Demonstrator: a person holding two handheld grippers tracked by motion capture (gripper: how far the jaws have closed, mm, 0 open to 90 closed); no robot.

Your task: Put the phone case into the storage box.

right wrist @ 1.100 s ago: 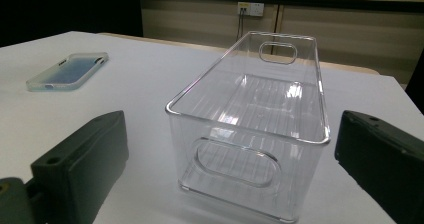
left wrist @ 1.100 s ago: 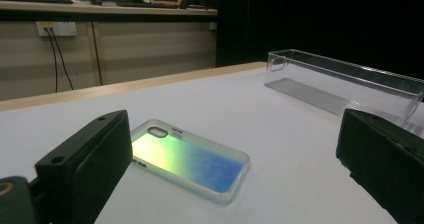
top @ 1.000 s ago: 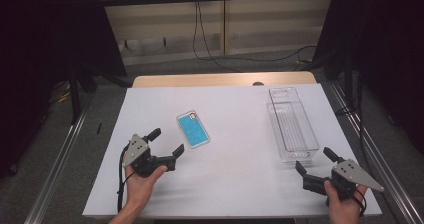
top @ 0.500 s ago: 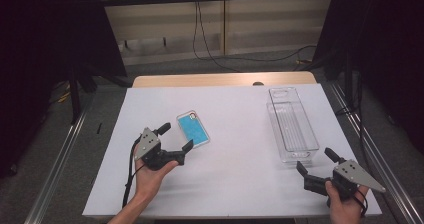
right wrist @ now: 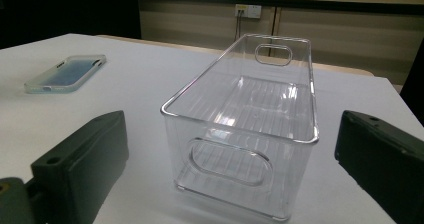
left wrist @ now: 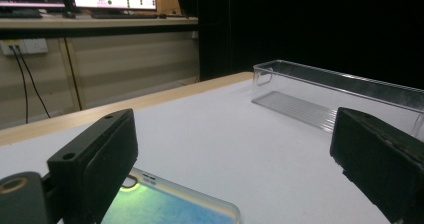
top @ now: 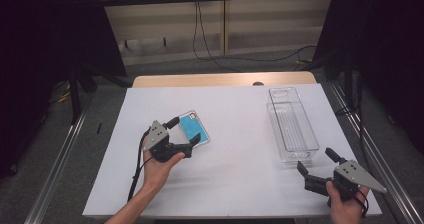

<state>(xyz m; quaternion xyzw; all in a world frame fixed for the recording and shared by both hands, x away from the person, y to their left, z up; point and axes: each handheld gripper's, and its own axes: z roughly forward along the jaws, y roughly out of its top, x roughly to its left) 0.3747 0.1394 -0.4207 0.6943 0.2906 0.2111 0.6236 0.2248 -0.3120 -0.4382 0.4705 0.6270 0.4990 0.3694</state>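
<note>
A phone case (top: 194,128) with a blue back and a clear rim lies flat on the white table cover (top: 235,184), left of centre. My left gripper (top: 186,132) is open, its jaws standing either side of the case's near end. In the left gripper view the case (left wrist: 170,204) lies low between the two jaws of that gripper (left wrist: 235,174). A clear plastic bin (top: 292,126) stands at the right, empty. My right gripper (top: 315,159) is open just short of the bin's near end; in the right gripper view the bin (right wrist: 250,114) rises between the jaws of that gripper (right wrist: 232,169).
The wooden table edge (top: 220,80) runs along the back, with cables and a wall behind it. Metal rails (top: 55,164) flank both sides of the table. The phone case (right wrist: 65,73) sits far left in the right gripper view, and the bin (left wrist: 340,94) far right in the left gripper view.
My left gripper has moved forward and to the right, until its open jaws stand around the near end of the phone case. The right gripper has stayed in place.
</note>
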